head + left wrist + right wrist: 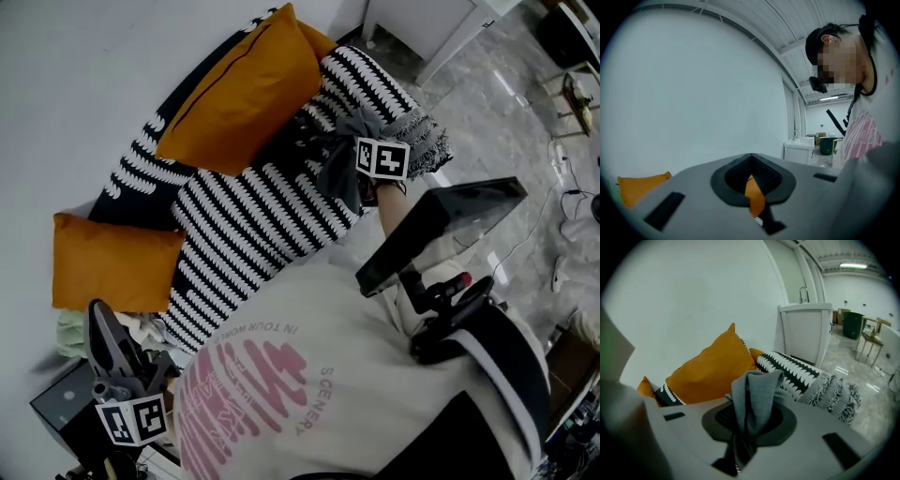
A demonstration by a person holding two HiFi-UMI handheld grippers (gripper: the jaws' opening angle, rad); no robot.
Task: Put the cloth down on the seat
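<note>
Overhead, the right hand-held gripper [349, 155] clamps the crumpled grey cloth [339, 176] just above the black-and-white striped sofa seat [262, 225]. The left hand-held gripper [752, 187] shows narrow, empty jaws. The right gripper view confirms the cloth is not yet laid down; lowering and release are left.

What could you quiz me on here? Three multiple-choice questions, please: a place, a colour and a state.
1. Where is the largest orange cushion? A in a drawer; B on the sofa; C on a shelf.
2. What colour is the cloth? A grey; B red; C yellow.
3. The right gripper has its jaws: A wide apart, empty; B shut on a cup; C shut on the cloth.
Answers: B, it leans against the striped sofa's back; A, the fabric is plainly grey; C, the jaws pinch it.
</note>
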